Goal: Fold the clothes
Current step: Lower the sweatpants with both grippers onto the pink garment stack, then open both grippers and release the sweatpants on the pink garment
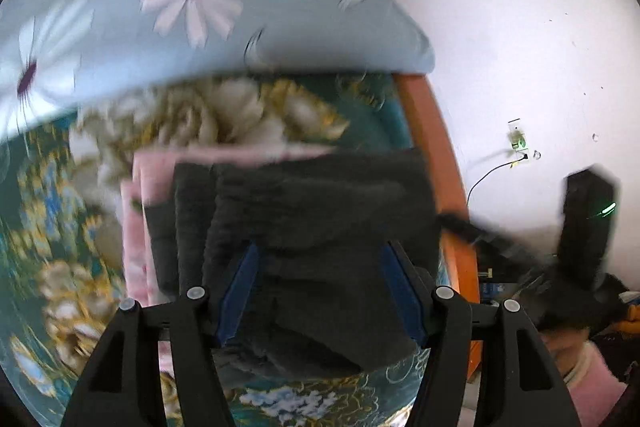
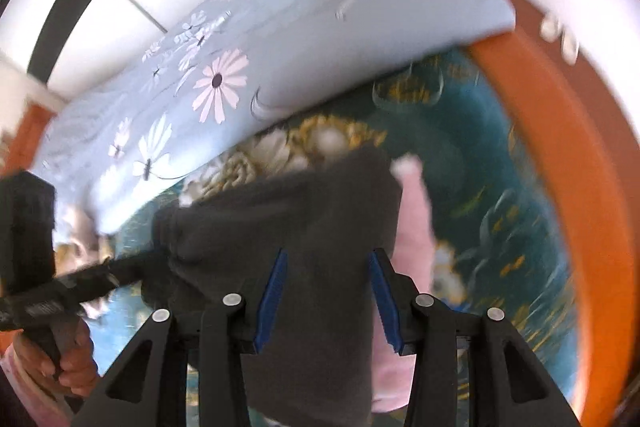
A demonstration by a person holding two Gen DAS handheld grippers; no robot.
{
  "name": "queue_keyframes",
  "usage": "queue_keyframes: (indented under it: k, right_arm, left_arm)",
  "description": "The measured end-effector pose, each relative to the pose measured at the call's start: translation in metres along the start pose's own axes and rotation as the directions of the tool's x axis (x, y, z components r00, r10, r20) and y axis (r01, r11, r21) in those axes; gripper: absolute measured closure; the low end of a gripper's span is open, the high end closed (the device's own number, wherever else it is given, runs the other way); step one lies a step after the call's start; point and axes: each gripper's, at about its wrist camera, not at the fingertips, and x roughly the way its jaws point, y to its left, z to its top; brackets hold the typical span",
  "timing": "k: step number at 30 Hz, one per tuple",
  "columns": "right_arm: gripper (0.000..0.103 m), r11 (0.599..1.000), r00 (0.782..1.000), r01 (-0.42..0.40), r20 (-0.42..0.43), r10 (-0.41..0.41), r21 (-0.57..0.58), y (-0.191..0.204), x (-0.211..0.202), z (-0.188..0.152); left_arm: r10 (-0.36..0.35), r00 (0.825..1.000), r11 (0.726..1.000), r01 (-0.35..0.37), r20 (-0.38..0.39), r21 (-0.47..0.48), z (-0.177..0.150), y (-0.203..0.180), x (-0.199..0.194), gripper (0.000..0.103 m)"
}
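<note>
Both hand-held grippers, left (image 1: 320,291) and right (image 2: 326,301), are hovering with jaws spread over the dark folded garment (image 1: 312,223) lying on the bed (image 1: 52,227) (atop pink clothes (image 1: 138,223)), seemingly keeping the stack tidy.

Nothing here can be read. The left hand-held gripper (image 2: 36,301), seen from the right wrist, carries a pale label on its black body, but motion blur smears the lettering past making out.
</note>
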Motion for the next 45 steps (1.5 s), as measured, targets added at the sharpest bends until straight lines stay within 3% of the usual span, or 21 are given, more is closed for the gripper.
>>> queue_keyframes:
  k: [4, 8, 11, 14, 18, 22, 25, 30, 39, 45]
  right_arm:
    - [0.056, 0.995, 0.995, -0.098, -0.029, 0.098, 0.001, 0.006, 0.017, 0.014]
    - [0.057, 0.997, 0.991, -0.073, -0.111, 0.077, 0.040, 0.000, 0.062, 0.023]
    - [0.058, 0.993, 0.985, -0.054, -0.160, 0.070, 0.102, -0.012, 0.088, 0.029]
    - [0.058, 0.991, 0.979, -0.052, -0.187, 0.075, 0.126, -0.017, 0.095, 0.032]
    - [0.057, 0.993, 0.985, -0.068, -0.149, 0.083, 0.098, -0.009, 0.072, 0.028]
    - [0.057, 0.992, 0.990, -0.111, -0.086, 0.116, 0.058, 0.001, 0.035, 0.002]
    - [0.057, 0.991, 0.989, -0.128, -0.074, 0.130, 0.033, 0.009, 0.019, -0.027]
    - [0.057, 0.994, 0.988, -0.098, -0.119, 0.102, 0.040, 0.010, 0.030, -0.058]
    - [0.056, 0.998, 0.982, -0.045, -0.180, 0.052, 0.040, 0.004, 0.067, -0.054]
    - [0.052, 0.998, 0.982, -0.050, -0.182, 0.057, 0.043, 0.005, 0.062, -0.056]
  left_arm:
    - [-0.014, 1.000, 0.997, 0.015, 0.020, -0.075, -0.015, 0.019, 0.008, 0.041]
    - [-0.026, 0.999, 0.995, 0.027, 0.020, -0.099, -0.012, 0.027, 0.012, 0.046]
    - [0.010, 1.000, 0.997, -0.010, -0.002, -0.071, -0.006, 0.029, 0.027, 0.056]
    - [0.036, 0.999, 0.996, -0.037, -0.011, -0.087, -0.001, 0.029, 0.033, 0.056]
    - [0.037, 0.999, 0.997, -0.036, 0.007, -0.072, -0.008, 0.016, 0.013, 0.056]
    - [0.010, 0.998, 1.000, -0.011, 0.064, 0.001, -0.030, -0.004, -0.016, 0.056]
    - [0.060, 0.997, 0.998, -0.061, 0.052, 0.026, -0.045, -0.005, -0.013, 0.056]
    - [0.095, 0.995, 0.994, -0.095, 0.008, -0.046, -0.054, 0.016, 0.011, 0.056]
    - [0.189, 0.982, 0.982, -0.188, -0.030, 0.033, -0.045, 0.010, 0.037, 0.056]
    - [0.211, 0.977, 0.977, -0.211, -0.021, 0.018, -0.054, -0.003, 0.019, 0.056]
